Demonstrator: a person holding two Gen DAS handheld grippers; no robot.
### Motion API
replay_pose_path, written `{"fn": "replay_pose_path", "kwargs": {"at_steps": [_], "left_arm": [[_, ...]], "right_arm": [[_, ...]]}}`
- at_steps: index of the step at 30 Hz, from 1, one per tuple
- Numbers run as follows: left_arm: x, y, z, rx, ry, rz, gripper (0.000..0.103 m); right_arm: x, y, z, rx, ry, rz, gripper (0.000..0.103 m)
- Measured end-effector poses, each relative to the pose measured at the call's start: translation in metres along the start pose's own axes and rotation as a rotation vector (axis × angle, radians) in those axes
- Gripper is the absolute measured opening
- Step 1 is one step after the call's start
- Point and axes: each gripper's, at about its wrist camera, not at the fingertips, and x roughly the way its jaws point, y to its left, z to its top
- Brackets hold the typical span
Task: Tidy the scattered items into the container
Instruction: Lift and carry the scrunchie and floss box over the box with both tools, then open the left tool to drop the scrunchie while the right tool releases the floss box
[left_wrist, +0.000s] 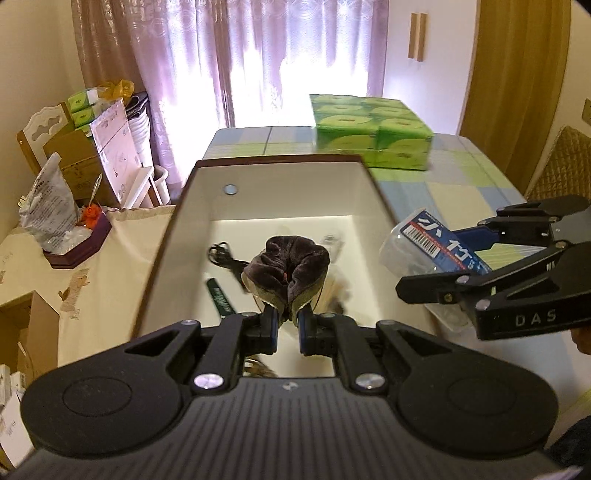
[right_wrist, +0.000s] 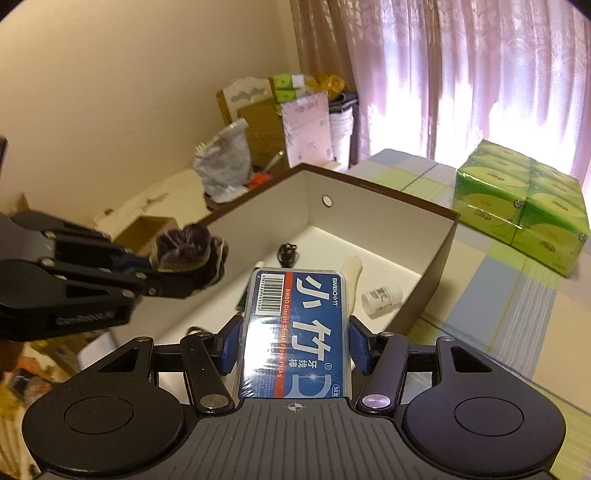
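Both loads are over the box (left_wrist: 184, 236) but not yet let go. The left hand-held gripper (left_wrist: 287, 325) is pinched tight on a soft, plush brown glove (left_wrist: 291, 266), hanging above the box floor. The right hand-held gripper (right_wrist: 293, 349) clamps a glossy, hard plastic floss-pick case (right_wrist: 295, 332), near the box's right wall. Already inside: a black cable (right_wrist: 287, 253), a small white bottle (right_wrist: 382, 297), a pale stick-shaped item (right_wrist: 352, 273). The stiff cardboard box sits on a checked-cloth surface (right_wrist: 480, 302).

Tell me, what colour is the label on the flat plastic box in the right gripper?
Blue, with white characters and a red stripe; clearest in the right wrist view.
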Motion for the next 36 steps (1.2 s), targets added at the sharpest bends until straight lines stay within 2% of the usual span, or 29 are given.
{"fn": "replay_pose_path", "kwargs": {"at_steps": [6,13,18,29,36], "left_arm": [[0.036,0.024,0.018,0.047,0.017,-0.042,0.007],[0.090,0.044,0.046,0.090,0.056,-0.110,0.007],[0.125,0.053,0.064,0.113,0.087,-0.115,0.007],[0.174,0.062,0.085,0.144,0.125,-0.123,0.007],[0.197,0.068,0.086,0.111,0.169,-0.115,0.011]], "right_arm": [[0.043,-0.011,0.019,0.039,0.023,-0.071,0.060],[0.085,-0.040,0.048,0.084,0.046,-0.101,0.060],[0.110,-0.051,0.060,0.087,0.085,-0.130,0.060],[0.133,-0.062,0.072,0.069,0.111,-0.166,0.060],[0.132,-0.062,0.072,0.061,0.111,-0.180,0.060]]}}
